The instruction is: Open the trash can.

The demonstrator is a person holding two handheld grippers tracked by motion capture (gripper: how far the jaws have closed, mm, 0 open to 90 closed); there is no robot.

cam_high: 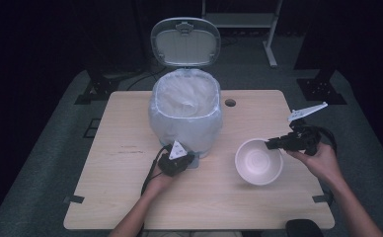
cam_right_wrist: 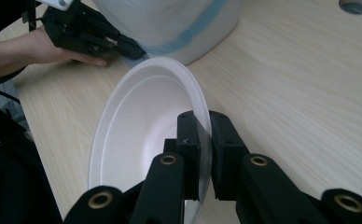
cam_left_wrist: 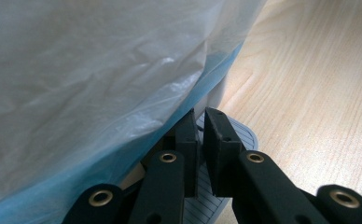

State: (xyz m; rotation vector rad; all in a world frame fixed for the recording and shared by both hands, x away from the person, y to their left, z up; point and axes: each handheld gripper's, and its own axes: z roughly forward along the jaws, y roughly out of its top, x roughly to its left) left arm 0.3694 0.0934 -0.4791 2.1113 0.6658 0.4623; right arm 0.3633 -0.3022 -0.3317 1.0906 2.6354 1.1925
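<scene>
You are at the carry-to-bin step: your right tongs (cam_high: 268, 143) are clamped on the rim of the white foam bowl (cam_high: 258, 161), held tilted over the worktop (cam_high: 130, 197) toward its right edge, while your left tongs (cam_high: 192, 159), pressed together on the pedal (cam_left_wrist: 244, 135), hold the lid (cam_high: 185, 42) of the lined pedal bin (cam_high: 185, 116) up, so next lift the bowl over the bin's open mouth before letting go.

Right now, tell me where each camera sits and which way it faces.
High view: above the person's side, looking forward and down on the table, the bin, both forearms.
Left gripper view: rides the left gripper, its shut fingers at the bin's pedal.
Right gripper view: rides the right gripper, clamping the bowl.
All share the bin.
</scene>
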